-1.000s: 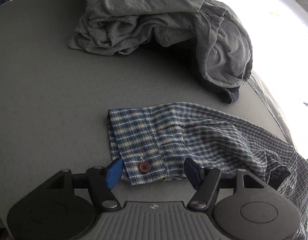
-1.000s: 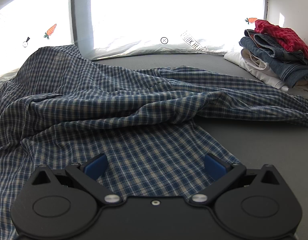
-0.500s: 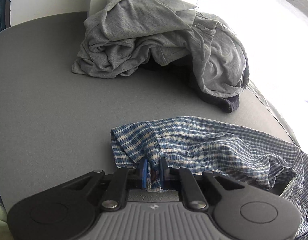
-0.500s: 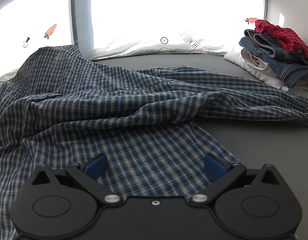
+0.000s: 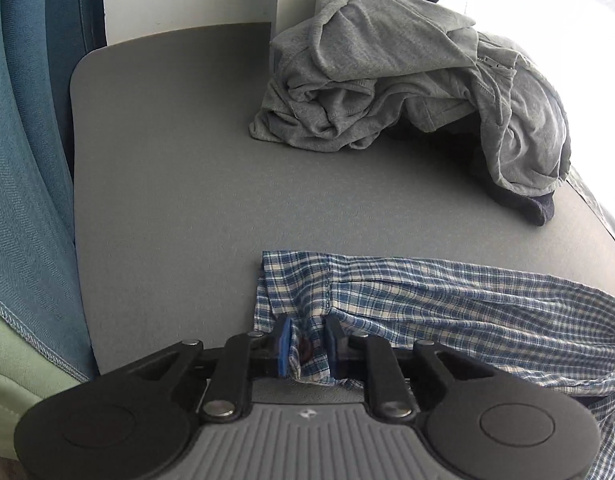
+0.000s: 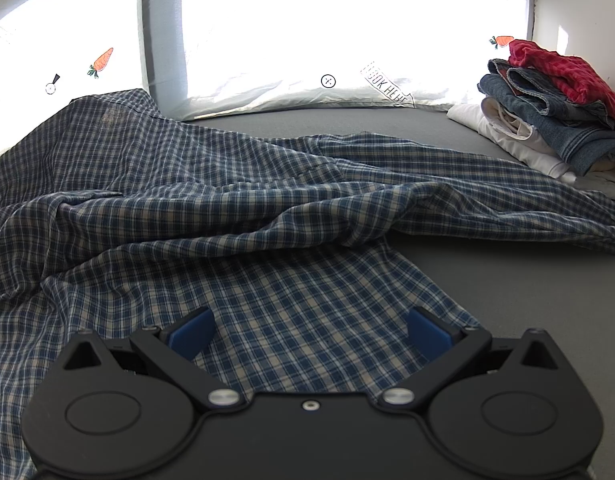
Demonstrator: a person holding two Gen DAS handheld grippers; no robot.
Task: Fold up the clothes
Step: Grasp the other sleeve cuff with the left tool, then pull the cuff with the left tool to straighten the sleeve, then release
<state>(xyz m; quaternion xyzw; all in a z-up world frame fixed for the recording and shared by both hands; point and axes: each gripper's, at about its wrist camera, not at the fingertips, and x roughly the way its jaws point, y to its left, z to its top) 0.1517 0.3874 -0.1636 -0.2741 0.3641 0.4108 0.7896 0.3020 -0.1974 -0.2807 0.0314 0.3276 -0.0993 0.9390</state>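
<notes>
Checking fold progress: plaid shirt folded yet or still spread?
Spread. The plaid shirt lies rumpled and open across the grey table, no neat fold; only the folded stack at the far right is done.

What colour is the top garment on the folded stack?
Red garment, clearest in the right wrist view.

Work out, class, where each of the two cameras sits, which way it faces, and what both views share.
Left wrist: on the left gripper, tilted down; its jaws, easing open, hold the plaid shirt's cuff; grey hoodie beyond.
Right wrist: on the right gripper, jaws open over the plaid shirt, facing the window; folded stack at right.
Shared: shirt, grey table.
</notes>
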